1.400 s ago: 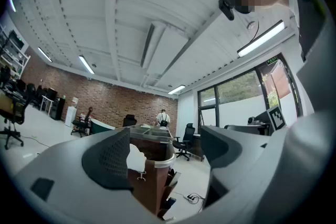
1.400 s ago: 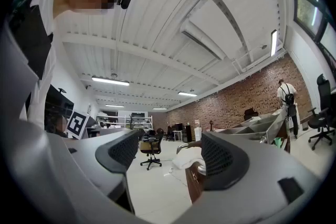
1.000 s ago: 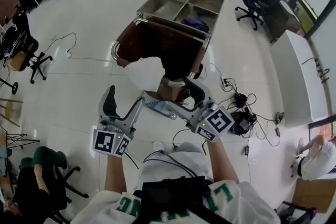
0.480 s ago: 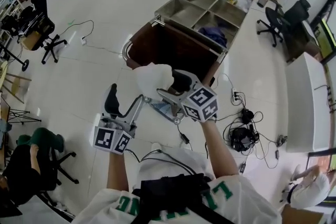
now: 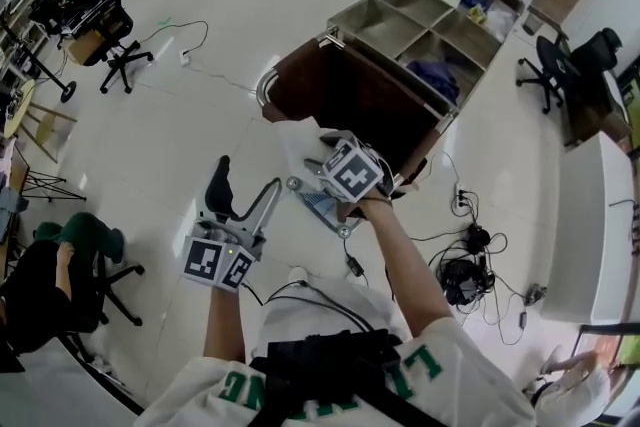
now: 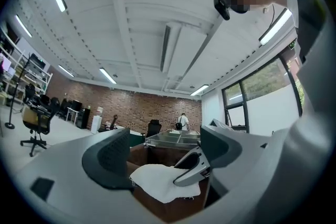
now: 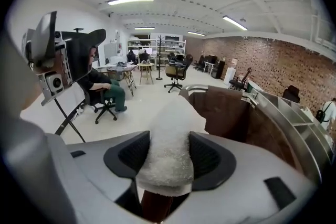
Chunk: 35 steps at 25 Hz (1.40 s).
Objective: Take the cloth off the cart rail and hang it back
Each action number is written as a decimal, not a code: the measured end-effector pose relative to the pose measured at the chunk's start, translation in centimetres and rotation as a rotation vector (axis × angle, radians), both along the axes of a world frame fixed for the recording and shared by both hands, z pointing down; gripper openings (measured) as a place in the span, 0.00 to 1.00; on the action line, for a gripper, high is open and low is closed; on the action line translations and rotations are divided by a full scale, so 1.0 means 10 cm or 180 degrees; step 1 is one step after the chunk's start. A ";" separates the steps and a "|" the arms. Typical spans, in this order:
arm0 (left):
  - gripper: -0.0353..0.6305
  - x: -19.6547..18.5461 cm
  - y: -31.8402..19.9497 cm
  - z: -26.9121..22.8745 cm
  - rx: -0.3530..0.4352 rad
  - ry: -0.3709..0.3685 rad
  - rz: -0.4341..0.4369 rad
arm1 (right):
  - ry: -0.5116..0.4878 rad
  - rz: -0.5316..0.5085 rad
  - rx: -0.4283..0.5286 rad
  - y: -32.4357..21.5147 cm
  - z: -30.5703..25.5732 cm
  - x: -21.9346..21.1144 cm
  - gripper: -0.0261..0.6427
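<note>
Vs a second ago: right gripper [image 5: 318,158] has gone from low right of the cart [image 5: 400,25] up onto the cloth [image 5: 293,137]. Its jaws were wide then; now they are closing with the cloth between them, pads touching it on both sides in the right gripper view [image 7: 169,157]. Left gripper [image 5: 245,198] is about where it was, jaws apart with nothing gripped [image 6: 165,157]. The cloth [image 7: 168,134] hasn't left its spot: it is draped over the cart's near end, on the top edge of the brown bag [image 5: 345,100] by the chrome rail [image 5: 262,93].

Writing: green letters on the person's shirt [image 5: 330,385], cut off and not readable. Black-and-white square markers on both gripper cubes.

Around: cart top has open metal trays [image 5: 420,20], one with something blue in it. Office chairs [image 5: 120,60] on the white floor, cables [image 5: 470,265] right of the cart, a seated person [image 5: 60,265] at left. In the head view the right gripper's cube covers part of the cloth.
</note>
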State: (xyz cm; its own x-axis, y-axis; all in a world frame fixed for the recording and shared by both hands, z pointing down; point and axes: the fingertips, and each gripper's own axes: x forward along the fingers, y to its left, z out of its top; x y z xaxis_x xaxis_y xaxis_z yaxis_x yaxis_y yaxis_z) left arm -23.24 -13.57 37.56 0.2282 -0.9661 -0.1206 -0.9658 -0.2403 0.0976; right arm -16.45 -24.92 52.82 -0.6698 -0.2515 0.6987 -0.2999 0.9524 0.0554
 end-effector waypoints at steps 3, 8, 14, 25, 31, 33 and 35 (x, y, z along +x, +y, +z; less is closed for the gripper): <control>0.66 -0.01 -0.01 0.01 -0.0013 -0.0013 0.0002 | -0.0178 0.0030 0.0020 -0.03 -0.08 0.06 0.31; 0.66 0.04 -0.06 -0.05 0.0016 -0.0030 0.0081 | -0.0676 -0.0039 -0.0006 0.01 -0.31 0.17 0.25; 0.66 0.19 -0.16 -0.17 0.0078 0.0007 0.0260 | -0.1695 0.0317 0.0112 0.02 -1.03 0.46 0.23; 0.66 0.42 -0.20 -0.45 0.0315 -0.0258 0.0210 | -0.3013 0.1153 0.1235 0.37 -2.19 1.58 0.23; 0.65 0.47 -0.23 -0.43 0.0398 -0.0282 0.0180 | -0.3128 0.1608 0.1363 0.53 -1.98 2.03 0.23; 0.65 0.48 -0.26 -0.39 0.0396 -0.0266 0.0183 | -0.3073 0.1689 0.1380 0.53 -1.93 2.11 0.23; 0.64 0.48 -0.30 -0.32 0.0306 -0.0168 0.0250 | -0.2942 0.1695 0.1491 0.51 -1.93 2.13 0.23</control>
State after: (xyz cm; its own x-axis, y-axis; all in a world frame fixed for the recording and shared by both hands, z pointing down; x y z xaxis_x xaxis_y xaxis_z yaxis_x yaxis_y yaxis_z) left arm -18.40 -16.53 34.32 0.3113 -0.9295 -0.1977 -0.9468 -0.3213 0.0201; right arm 4.82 -19.78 33.54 -0.6073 -0.7585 -0.2363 -0.7657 0.6381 -0.0803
